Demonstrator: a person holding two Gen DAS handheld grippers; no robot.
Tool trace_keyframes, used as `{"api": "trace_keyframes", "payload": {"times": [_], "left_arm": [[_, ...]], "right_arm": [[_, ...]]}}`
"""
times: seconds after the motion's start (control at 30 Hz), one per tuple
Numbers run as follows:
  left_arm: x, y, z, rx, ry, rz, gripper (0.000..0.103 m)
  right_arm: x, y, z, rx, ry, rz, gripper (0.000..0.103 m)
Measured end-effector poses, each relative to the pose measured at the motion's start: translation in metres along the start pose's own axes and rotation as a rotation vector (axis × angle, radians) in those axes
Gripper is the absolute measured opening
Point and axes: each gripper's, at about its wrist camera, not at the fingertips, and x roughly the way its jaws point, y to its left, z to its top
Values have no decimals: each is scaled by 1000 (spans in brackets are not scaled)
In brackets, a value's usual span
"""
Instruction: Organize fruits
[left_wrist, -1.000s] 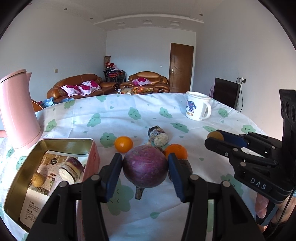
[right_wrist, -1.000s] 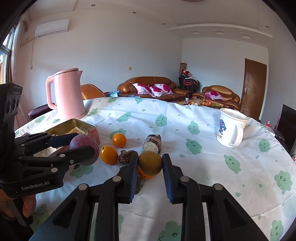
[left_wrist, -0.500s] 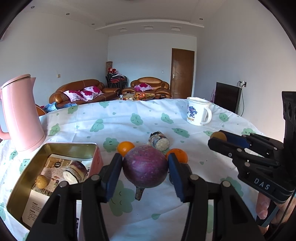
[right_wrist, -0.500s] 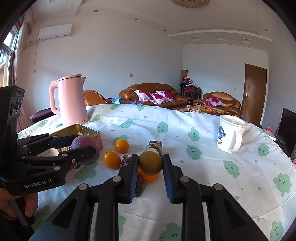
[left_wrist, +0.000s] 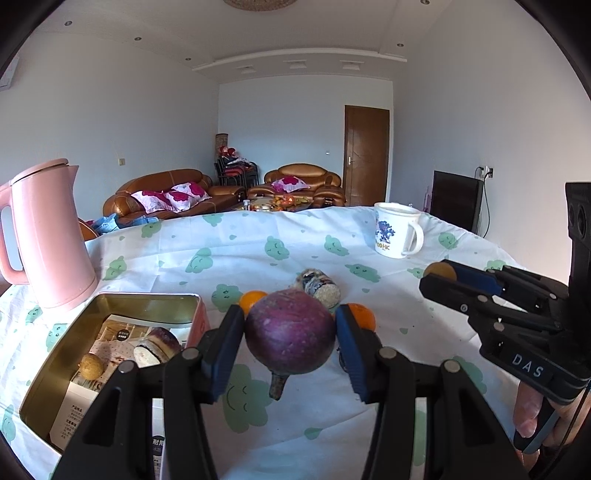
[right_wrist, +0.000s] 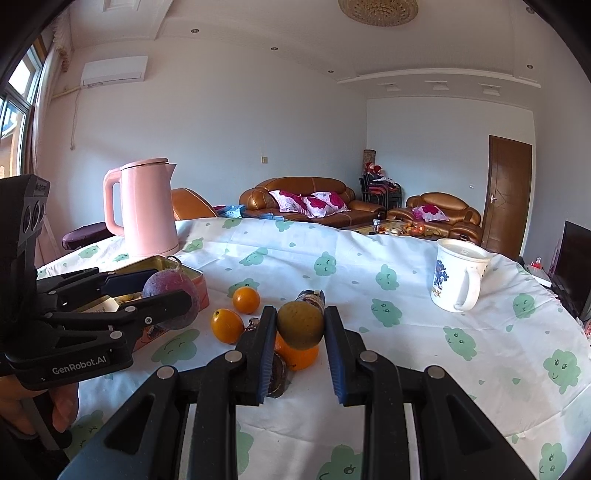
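Fig.: both claws loaded, lifted above the table.
L gripper (left_wrist: 290, 334) clamped the purple fruit (left_wrist: 290, 330) beside the tin (left_wrist: 110, 300); R gripper (right_wrist: 300, 332) clamped a brown-green fruit (right_wrist: 300, 325); I judged: carry over rim, lower, then release.

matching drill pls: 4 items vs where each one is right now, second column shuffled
1. purple fruit
2. brown-green fruit
3. small brown fruit
4. mug

a. inside the tin
b. in the left tongs
c. standing on the tablecloth
d. in the right tongs

Pairs: 1-b, 2-d, 3-a, 4-c
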Motion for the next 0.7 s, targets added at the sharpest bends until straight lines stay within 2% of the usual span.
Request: {"api": "trace_keyframes", "payload": {"times": [0.7], "left_arm": [[-13,-1,-1,5,-71,30,53]], "right_arm": [[-12,4,-2,-17,-67,-5,28]]}}
